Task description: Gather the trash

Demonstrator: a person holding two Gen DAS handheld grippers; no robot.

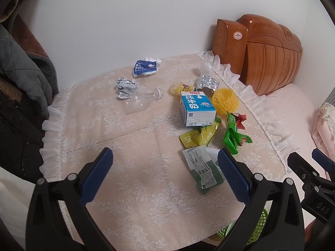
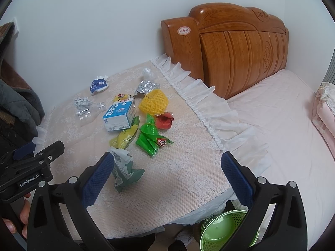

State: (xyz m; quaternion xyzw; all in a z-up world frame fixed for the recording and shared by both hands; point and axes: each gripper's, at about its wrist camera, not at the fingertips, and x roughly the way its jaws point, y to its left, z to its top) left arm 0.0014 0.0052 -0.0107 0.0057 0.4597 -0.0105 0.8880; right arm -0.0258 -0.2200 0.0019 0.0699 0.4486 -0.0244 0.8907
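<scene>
Trash lies scattered on a lace-covered table (image 1: 146,167): a blue-white milk carton (image 1: 196,107) (image 2: 119,115), a yellow foam net (image 1: 225,100), a green wrapper (image 2: 150,139), a red wrapper (image 2: 165,120), a yellow-green packet (image 1: 196,137), a clear bottle (image 1: 142,100), crumpled paper (image 1: 125,86) and a blue wrapper (image 1: 144,68). A green-white packet (image 1: 203,169) (image 2: 123,171) lies nearest. My left gripper (image 1: 164,154) is open above the table, its right finger over that packet. My right gripper (image 2: 167,159) is open and empty, its left finger beside the packet.
A green mesh basket (image 2: 226,230) stands on the floor below the table's near right corner. A wooden headboard (image 2: 230,48) and a pink bed (image 2: 282,125) are to the right. Clothes (image 1: 25,62) hang at the left. A white wall is behind.
</scene>
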